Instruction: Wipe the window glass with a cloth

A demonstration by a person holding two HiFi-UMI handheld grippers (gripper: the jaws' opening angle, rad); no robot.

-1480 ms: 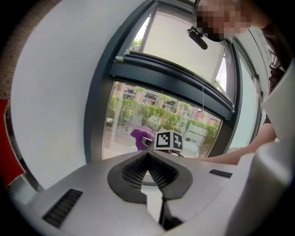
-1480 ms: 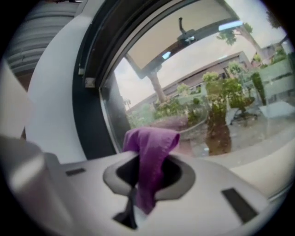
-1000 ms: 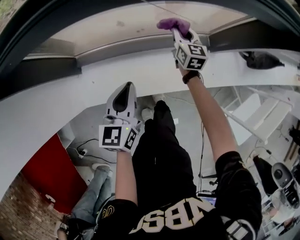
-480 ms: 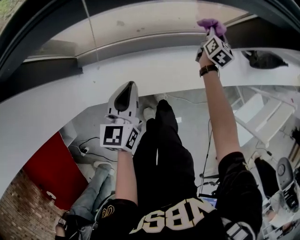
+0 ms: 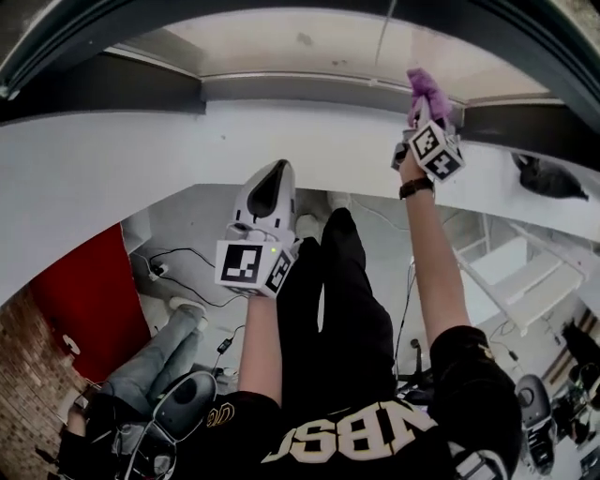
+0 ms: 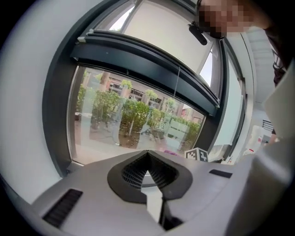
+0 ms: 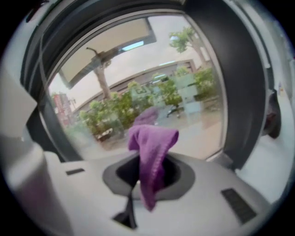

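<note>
The window glass (image 5: 281, 42) runs across the top of the head view, above a dark frame (image 5: 112, 84). My right gripper (image 5: 424, 111) is raised to the pane's lower right part and is shut on a purple cloth (image 5: 424, 87) that rests at the glass. In the right gripper view the cloth (image 7: 152, 147) droops out of the jaws in front of the glass (image 7: 184, 92). My left gripper (image 5: 277, 171) is shut and holds nothing, lower down and short of the sill. In its own view the left gripper (image 6: 147, 154) faces the glass (image 6: 120, 120).
A white sill and wall (image 5: 94, 169) curve below the frame. A black object (image 5: 548, 178) lies on the sill at the right. A thin cord (image 5: 387, 28) hangs down the pane. Below are a red panel (image 5: 75, 300), a seated person's legs (image 5: 155, 361) and white shelving (image 5: 525, 272).
My right gripper has carried the cloth to the right along the lower part of the glass. The left gripper has kept its place. The head view has turned a little.
</note>
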